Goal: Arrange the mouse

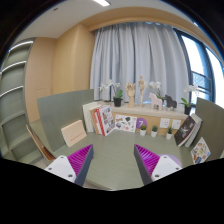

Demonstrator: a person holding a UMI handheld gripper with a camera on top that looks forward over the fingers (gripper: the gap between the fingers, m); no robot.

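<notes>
Right at our feet, so to speak, the hand-held gripper [112,165] has its two fingers spread apart, magenta pads [80,159] facing each other with nothing between them but bare tabletop [112,148]. We're holding nothing.

And here's the snag: we can't find a mouse anywhere. It isn't between the fingers, not just ahead of them, not on the stretch of tabletop we can see. It may sit below or behind our line of sight, so we'd judge the task hasn't properly started. The risk from here is plain: moving forward blind, we could sweep into the wrong things or close on empty air.

Looking farther out, there's plenty to bump. Off to the left beyond the fingers, a tan board [73,132] leans up. Past it, a row of books [100,118] stands upright, with small cards [127,123] propped beside them. To the right, a few framed pictures [188,130] lean near the far edge; those would topple easily if we swung wide.

Farther still, a potted plant [118,97] and a wooden figure [141,90] stand on a ledge, with a grey curtain [135,58] and a window [198,65] behind them.
</notes>
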